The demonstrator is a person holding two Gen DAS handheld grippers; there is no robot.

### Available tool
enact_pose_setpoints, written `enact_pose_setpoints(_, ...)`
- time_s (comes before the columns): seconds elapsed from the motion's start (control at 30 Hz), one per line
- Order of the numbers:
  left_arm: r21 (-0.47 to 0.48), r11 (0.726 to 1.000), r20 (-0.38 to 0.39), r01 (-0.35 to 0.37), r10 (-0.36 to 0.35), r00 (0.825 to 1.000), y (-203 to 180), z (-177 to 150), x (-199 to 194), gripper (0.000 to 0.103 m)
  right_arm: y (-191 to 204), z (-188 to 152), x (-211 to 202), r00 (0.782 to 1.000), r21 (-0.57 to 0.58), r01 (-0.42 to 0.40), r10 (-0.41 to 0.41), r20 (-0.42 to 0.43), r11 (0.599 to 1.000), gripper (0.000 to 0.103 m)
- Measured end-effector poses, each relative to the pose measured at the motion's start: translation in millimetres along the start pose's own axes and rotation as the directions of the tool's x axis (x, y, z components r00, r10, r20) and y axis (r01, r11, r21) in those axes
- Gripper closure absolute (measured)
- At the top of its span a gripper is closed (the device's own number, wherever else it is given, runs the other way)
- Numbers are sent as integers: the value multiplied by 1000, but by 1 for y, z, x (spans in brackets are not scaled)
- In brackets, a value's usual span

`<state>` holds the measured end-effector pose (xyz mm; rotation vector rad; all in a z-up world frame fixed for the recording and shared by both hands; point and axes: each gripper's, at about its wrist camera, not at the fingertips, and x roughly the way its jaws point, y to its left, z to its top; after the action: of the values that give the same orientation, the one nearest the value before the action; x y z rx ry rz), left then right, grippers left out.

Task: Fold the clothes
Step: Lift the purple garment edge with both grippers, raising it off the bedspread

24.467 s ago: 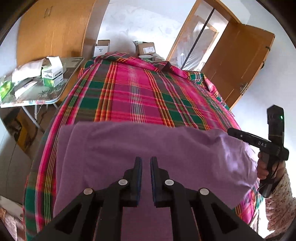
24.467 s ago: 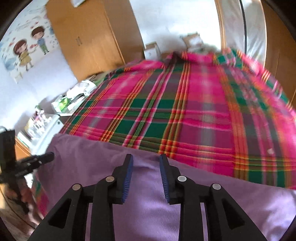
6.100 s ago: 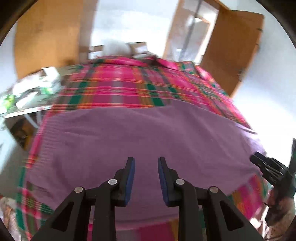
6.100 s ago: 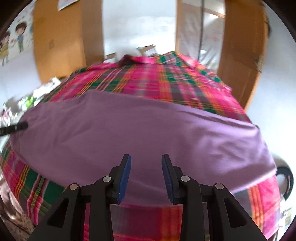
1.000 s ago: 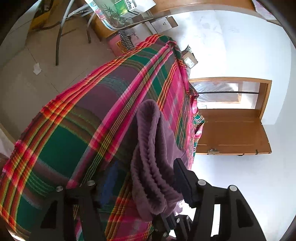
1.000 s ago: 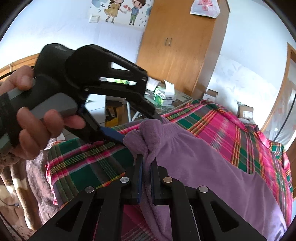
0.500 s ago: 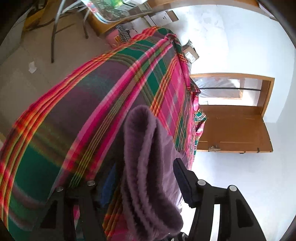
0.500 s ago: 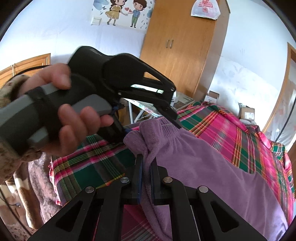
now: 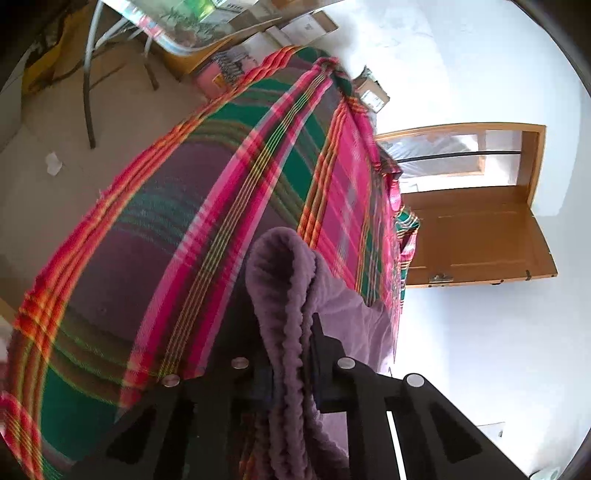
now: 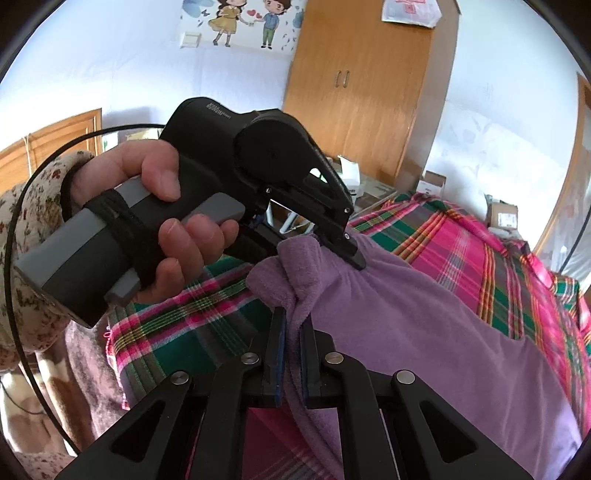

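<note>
A purple garment [image 10: 406, 325] lies across a bed with a pink and green plaid cover [image 10: 461, 236]. Its near corner is bunched and lifted off the bed's edge. My right gripper [image 10: 291, 332] is shut on that bunch from below. Just above it, my left gripper [image 10: 343, 251], held by a hand [image 10: 166, 221] in a floral sleeve, pinches the same corner. In the left wrist view the ribbed purple garment [image 9: 291, 280] stands up between the fingers of my left gripper [image 9: 291, 354], shut on it, over the plaid cover [image 9: 184, 221].
A folding table [image 9: 177, 22] with boxes stands beyond the bed's left side over bare floor [image 9: 37, 129]. A wooden door [image 9: 472, 236] stands open at the far end. A wardrobe [image 10: 362, 92] and cardboard boxes [image 10: 502, 218] line the wall.
The left gripper's jaws have drawn in on the bunched purple corner, which they stood wide around a second ago. The hand holding it has risen a little. The right gripper stays shut on the cloth.
</note>
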<state>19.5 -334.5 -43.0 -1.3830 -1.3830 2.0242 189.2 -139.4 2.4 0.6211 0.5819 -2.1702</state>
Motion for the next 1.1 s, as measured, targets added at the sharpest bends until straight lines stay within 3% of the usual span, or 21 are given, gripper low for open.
enact_pose_setpoints(0.5,1,1000,3,-7,7,1000,9,5,-1,88,2,2,10,999,25,-17,18,-41,1000,97)
enact_pose_setpoints(0.73,39,998,22,-58,57,998,-8,0,-5,88,-15,5,11,1000,59,-9,9,-4,998,97)
enact_pose_setpoints(1.1,128,990,71,-59,50,996,-57,-13,-15,88,-36,5,-32,994,119,14,-27,108,993,97)
